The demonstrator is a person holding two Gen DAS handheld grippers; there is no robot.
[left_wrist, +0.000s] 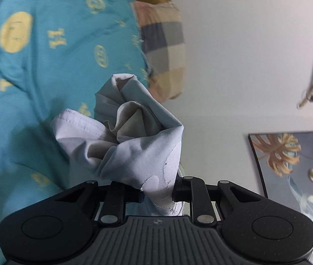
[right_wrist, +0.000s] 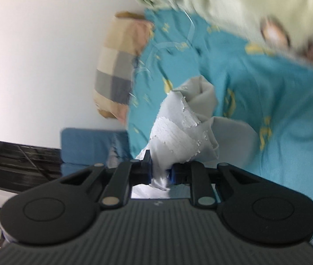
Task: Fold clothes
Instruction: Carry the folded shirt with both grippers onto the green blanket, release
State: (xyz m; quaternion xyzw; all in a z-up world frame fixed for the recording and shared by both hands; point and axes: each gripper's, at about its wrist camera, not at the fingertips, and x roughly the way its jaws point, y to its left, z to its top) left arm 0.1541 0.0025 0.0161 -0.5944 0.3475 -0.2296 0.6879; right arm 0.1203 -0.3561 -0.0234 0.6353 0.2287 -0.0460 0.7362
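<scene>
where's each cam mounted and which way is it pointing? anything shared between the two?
Left wrist: on the left tongs, looking forward along its fingers at the clamped pale grey garment; blue bedsheet, checked pillow, wall and framed picture behind. Only the tongs' body shows.
Right wrist: on the right tongs, looking forward at the garment it clamps, over the sheet and pillow. Only the tongs show.
Shared: garment, sheet, pillow.
</scene>
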